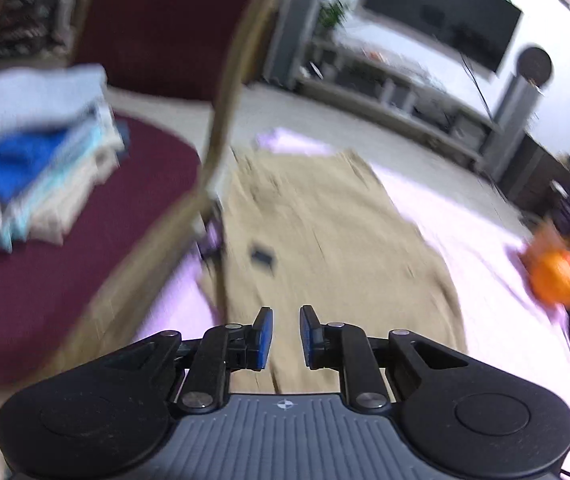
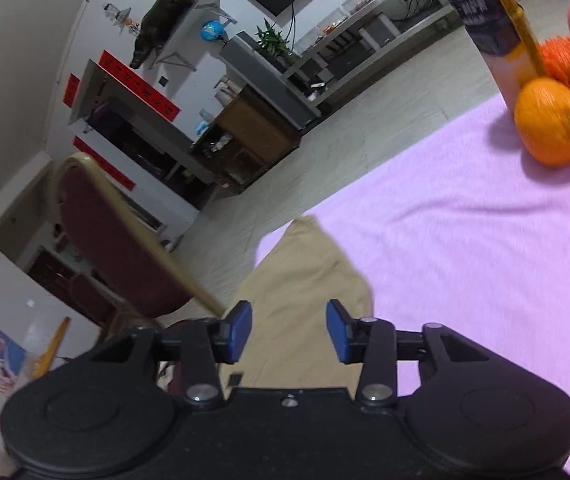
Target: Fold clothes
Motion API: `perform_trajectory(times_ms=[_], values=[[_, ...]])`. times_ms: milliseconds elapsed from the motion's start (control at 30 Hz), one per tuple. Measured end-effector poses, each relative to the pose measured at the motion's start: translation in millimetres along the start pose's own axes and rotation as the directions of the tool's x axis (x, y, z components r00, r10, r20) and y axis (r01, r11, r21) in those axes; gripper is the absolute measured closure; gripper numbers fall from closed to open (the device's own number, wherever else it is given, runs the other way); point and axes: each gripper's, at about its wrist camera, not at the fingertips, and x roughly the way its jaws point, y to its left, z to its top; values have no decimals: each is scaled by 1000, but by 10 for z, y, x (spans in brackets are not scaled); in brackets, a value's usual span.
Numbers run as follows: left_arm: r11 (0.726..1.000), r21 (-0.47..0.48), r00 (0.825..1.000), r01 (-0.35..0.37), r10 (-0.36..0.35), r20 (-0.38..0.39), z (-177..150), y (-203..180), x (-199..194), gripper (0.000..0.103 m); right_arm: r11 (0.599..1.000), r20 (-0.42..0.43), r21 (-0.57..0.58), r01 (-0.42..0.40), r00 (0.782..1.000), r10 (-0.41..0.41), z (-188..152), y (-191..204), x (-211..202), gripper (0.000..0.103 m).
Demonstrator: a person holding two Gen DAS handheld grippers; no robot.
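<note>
A tan garment (image 1: 325, 232) lies spread flat on the pink-covered table (image 1: 485, 280), with a small dark tag (image 1: 263, 258) on it. My left gripper (image 1: 286, 338) hovers over its near end, jaws open and empty. In the right wrist view the same tan garment (image 2: 305, 280) reaches the table's far edge, and my right gripper (image 2: 289, 332) is open and empty above it. The left wrist view is motion-blurred.
A maroon chair (image 1: 85, 260) stands left of the table with a stack of folded clothes (image 1: 33, 160) on its seat. Oranges (image 2: 551, 120), apples and a tall carton (image 2: 493, 20) sit at the table's right end. Floor, TV and shelving lie beyond.
</note>
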Motion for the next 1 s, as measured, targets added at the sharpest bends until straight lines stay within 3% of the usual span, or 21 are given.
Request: perform_trajectory(times_ms=[67, 133, 200, 267, 367, 433, 500, 600, 733, 833, 867, 900, 1000], values=[[1000, 18, 1000, 3, -2, -30, -124, -65, 1, 89, 999, -31, 37, -20, 999, 21, -190, -113, -56, 57], [999, 39, 999, 15, -13, -46, -175, -161, 12, 90, 998, -92, 69, -9, 996, 15, -332, -227, 186, 57], [998, 63, 999, 16, -13, -51, -190, -269, 56, 90, 995, -163, 98, 8, 987, 8, -463, -329, 475, 67], [996, 83, 998, 23, -18, -62, -214, -363, 126, 90, 992, -231, 125, 20, 973, 10, -591, -420, 751, 82], [990, 140, 994, 7, 9, -113, -233, -457, 444, 91, 993, -318, 122, -6, 947, 44, -745, -431, 1052, 82], [987, 157, 983, -9, 38, -181, -315, -464, 637, 91, 996, -374, 85, -8, 927, 39, -871, -397, 1191, 81], [977, 213, 977, -22, 65, -201, -387, -500, 668, 89, 999, -423, 51, 10, 906, 12, -981, -398, 1317, 82], [969, 245, 977, -27, 77, -199, -421, -511, 600, 88, 999, -441, 12, 38, 897, -29, -1028, -458, 1307, 103], [972, 229, 979, -44, 87, -182, -450, -442, 420, 83, 996, -445, 10, 91, 892, -77, -971, -558, 1080, 103], [984, 169, 989, -55, 76, -125, -500, -338, 107, 84, 994, -409, -6, 109, 907, -102, -934, -537, 760, 86], [990, 136, 991, -48, 64, -117, -518, -293, 2, 83, 994, -393, -25, 110, 913, -111, -929, -507, 648, 74], [994, 97, 991, -40, 52, -122, -536, -237, -77, 76, 993, -376, -46, 107, 919, -117, -930, -475, 543, 72], [1000, -24, 986, 1, -5, -166, -593, -60, -223, 72, 996, -341, -38, 83, 936, -91, -960, -469, 277, 71]])
